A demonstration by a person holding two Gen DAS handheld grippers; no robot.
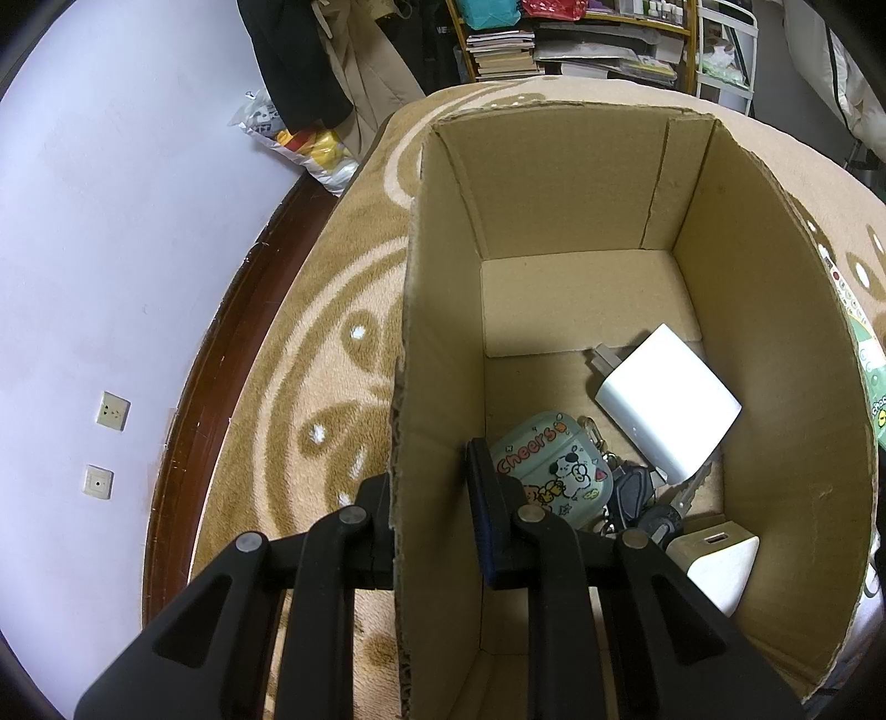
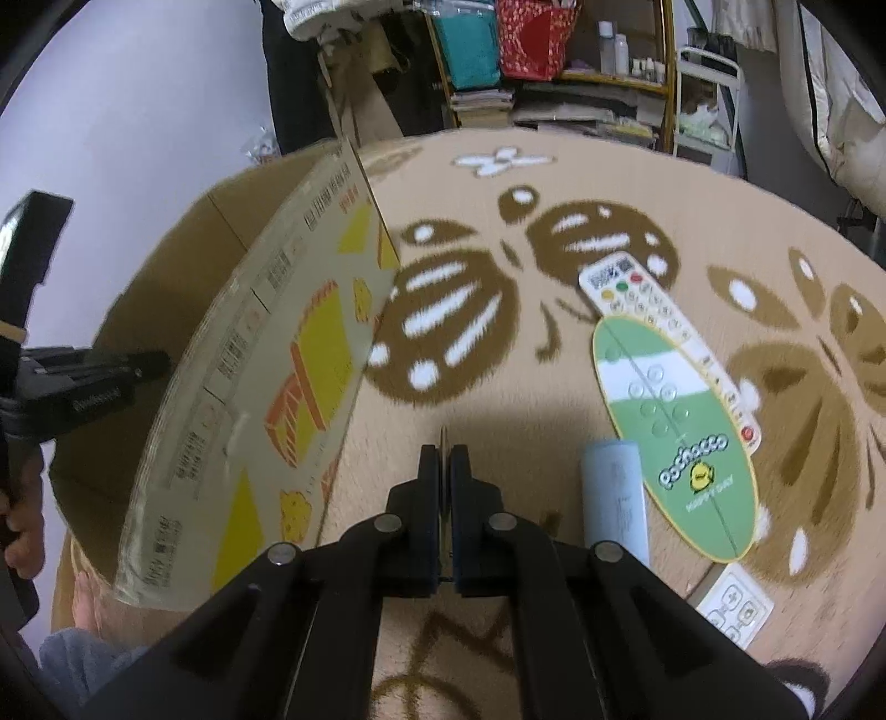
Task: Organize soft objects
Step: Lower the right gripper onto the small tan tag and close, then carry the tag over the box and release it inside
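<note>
An open cardboard box stands on a patterned beige rug. Inside lie a mint earbud case printed "Cheers", a white charger, a bunch of keys and a second white adapter. My left gripper straddles the box's left wall, one finger outside and one inside. In the right wrist view the box is at the left. My right gripper is shut on a thin flat tan piece, above the rug. A green oval "Pochacco" fan lies to its right.
On the rug lie a white remote under the fan, a pale blue tube and a small white switch panel. Shelves with books stand at the back. A wall with sockets is at the left.
</note>
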